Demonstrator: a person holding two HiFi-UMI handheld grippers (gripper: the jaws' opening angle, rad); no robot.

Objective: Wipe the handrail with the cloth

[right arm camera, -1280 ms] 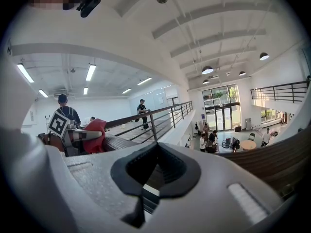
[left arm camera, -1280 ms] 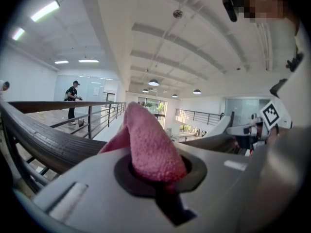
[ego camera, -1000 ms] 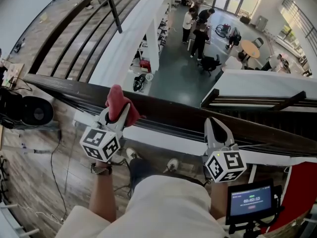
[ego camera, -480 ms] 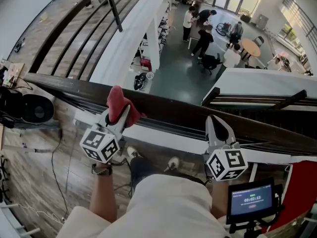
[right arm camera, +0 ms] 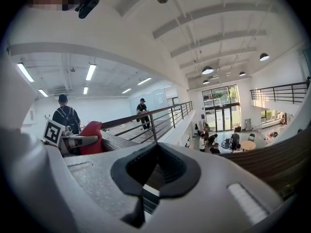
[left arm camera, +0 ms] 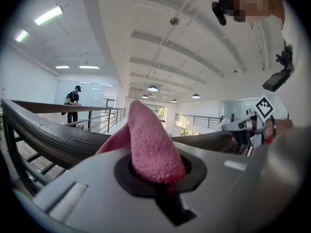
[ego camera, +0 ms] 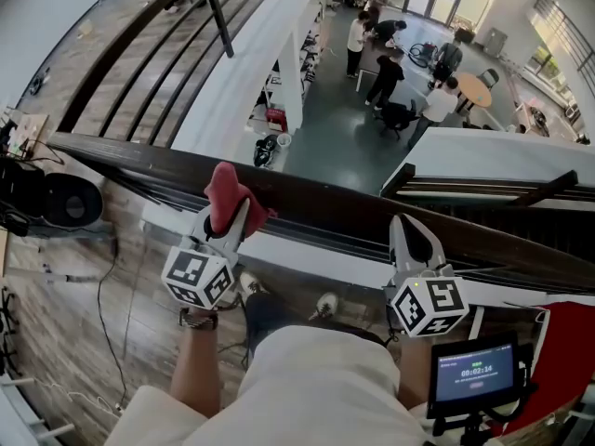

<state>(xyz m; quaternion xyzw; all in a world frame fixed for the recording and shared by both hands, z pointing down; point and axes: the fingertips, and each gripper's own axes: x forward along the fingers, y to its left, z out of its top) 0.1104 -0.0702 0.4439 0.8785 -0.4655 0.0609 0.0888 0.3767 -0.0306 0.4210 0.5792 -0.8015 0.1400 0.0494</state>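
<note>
**Cloth pinched beside a long drop**

Your left tongs [ego camera: 226, 214] are pinching the red cloth [ego camera: 223, 186] by its lower part, and it stands up against the near edge of the dark handrail [ego camera: 335, 210]. Your right tongs [ego camera: 412, 233] are pressed together on nothing, tips at the rail further right. The grip looks to catch only a fold, so dragging hard along the wood could tug the cloth free. Past the rail it would fall to the lower floor [ego camera: 325, 128], where people [ego camera: 386, 68] are gathered. Wiping rightward, you could also bump the right tongs unless you shift them.
</note>
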